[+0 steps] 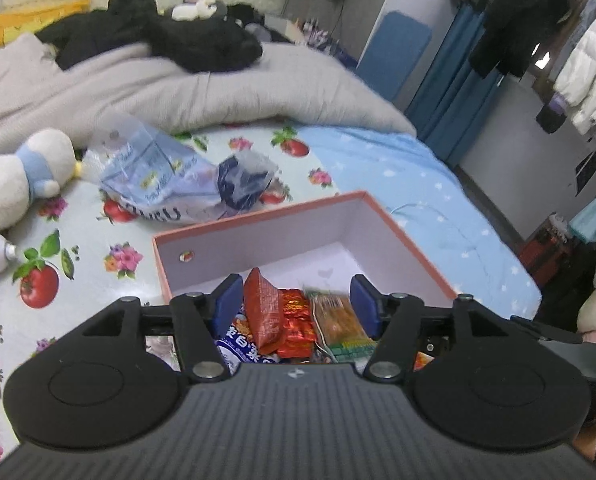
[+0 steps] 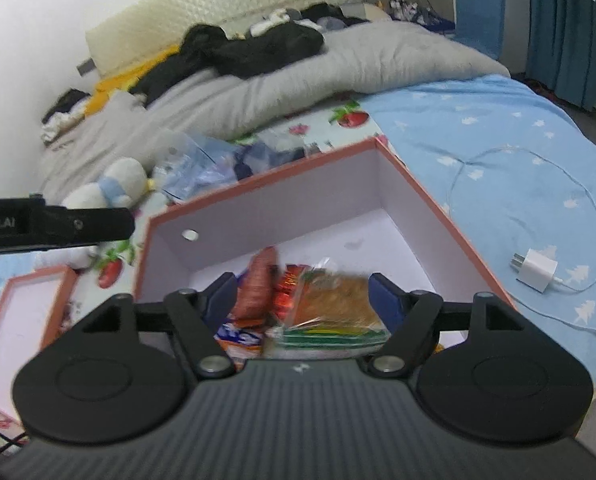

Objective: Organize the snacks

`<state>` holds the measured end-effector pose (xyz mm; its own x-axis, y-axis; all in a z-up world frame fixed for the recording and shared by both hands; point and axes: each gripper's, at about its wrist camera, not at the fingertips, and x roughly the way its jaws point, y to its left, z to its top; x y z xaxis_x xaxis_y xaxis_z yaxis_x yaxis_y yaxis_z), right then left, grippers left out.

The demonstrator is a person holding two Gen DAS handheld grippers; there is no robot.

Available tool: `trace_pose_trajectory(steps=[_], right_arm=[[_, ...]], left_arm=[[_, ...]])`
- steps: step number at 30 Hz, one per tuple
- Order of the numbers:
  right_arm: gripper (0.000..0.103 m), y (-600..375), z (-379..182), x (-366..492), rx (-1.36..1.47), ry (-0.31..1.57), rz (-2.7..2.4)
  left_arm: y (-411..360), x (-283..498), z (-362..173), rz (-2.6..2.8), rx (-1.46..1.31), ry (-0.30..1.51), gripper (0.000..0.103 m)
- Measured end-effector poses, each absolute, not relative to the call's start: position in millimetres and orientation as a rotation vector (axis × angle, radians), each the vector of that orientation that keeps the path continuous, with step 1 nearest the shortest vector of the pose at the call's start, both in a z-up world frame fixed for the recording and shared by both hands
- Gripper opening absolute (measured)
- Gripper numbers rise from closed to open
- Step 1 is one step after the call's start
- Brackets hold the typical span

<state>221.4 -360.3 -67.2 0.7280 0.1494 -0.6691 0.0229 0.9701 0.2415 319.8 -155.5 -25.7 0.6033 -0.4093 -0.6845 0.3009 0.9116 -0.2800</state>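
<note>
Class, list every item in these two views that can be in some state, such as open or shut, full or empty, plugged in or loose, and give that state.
Pink box: lid off, partly filled with snacks.
Box lid: lying inside up beside the box.
Red snack packet: sealed, in the box, tilted.
Clear plastic bag: crumpled on the bed.
Charger: unplugged, cable loose on the blue sheet.
Left gripper: jaws open, holding nothing.
Right gripper: jaws open, holding nothing.
</note>
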Motion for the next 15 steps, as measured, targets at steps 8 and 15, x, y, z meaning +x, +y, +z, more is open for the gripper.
trace_pose_trajectory(steps=[8, 15], right_arm=[[0.074, -347.6, -19.4, 183.6, 0.233, 0.636, 0.084], [0.074, -339.6, 9.9, 143.7, 0.219, 0.564, 0.079]], left_arm=[[-135.5, 261.9, 18.0, -0.412, -0.148, 0.758, 0.065], [-115.0, 209.1, 50.3, -0.411, -0.154, 0.697, 0.065]])
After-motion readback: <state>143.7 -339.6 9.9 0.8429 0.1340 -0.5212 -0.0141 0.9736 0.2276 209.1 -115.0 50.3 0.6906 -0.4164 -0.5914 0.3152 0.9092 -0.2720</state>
